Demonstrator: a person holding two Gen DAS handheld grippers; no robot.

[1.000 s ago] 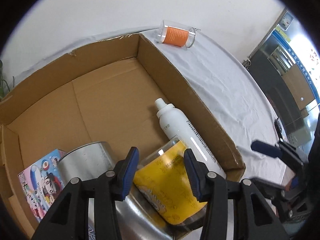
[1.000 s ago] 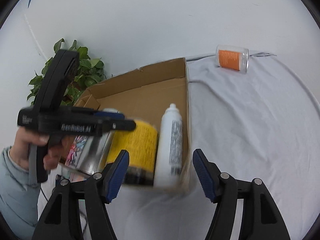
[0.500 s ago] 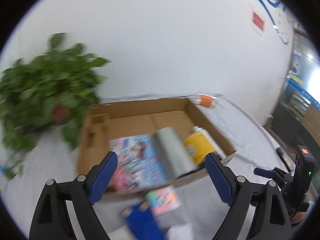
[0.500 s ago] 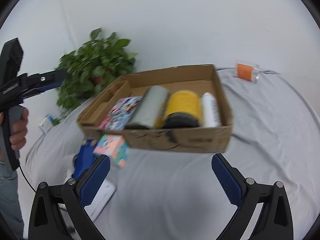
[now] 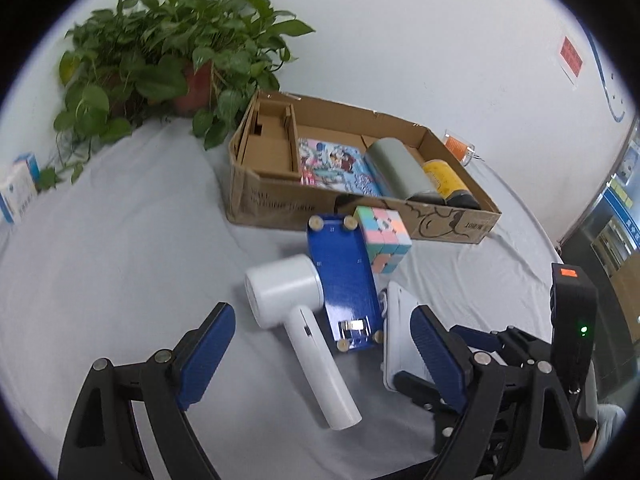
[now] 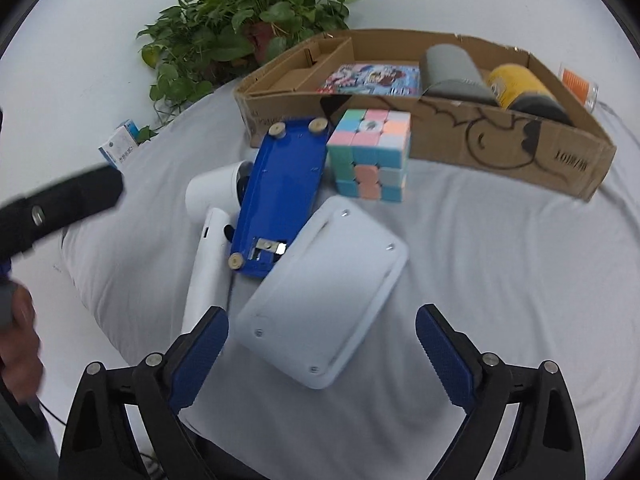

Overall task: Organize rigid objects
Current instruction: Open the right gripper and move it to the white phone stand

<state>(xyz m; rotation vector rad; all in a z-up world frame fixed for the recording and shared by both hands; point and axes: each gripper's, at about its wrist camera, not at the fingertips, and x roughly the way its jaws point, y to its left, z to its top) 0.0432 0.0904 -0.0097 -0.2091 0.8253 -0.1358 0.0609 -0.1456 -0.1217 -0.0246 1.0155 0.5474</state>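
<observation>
A cardboard box (image 5: 280,204) (image 6: 520,156) on the grey cloth holds a picture book (image 5: 336,168), a silver can (image 5: 400,172) and a yellow can (image 5: 446,178). In front of it lie a pastel cube (image 5: 384,238) (image 6: 370,152), a blue flat device (image 5: 346,280) (image 6: 280,192), a white hair-dryer-shaped device (image 5: 296,320) (image 6: 208,248) and a white flat panel (image 6: 324,296) (image 5: 400,320). My left gripper (image 5: 324,356) is open and empty above the white device. My right gripper (image 6: 322,364) is open and empty just before the white panel.
A potted plant (image 5: 176,60) (image 6: 256,28) stands behind the box at the left. A small blue-white carton (image 5: 18,188) (image 6: 120,146) lies at the cloth's left edge. An orange-labelled clear jar (image 5: 458,146) (image 6: 578,86) lies behind the box's right end.
Both grippers have pulled back from the box and opened wide. The left one let go of the yellow can, which lies in the box. The loose objects in front came into view.
</observation>
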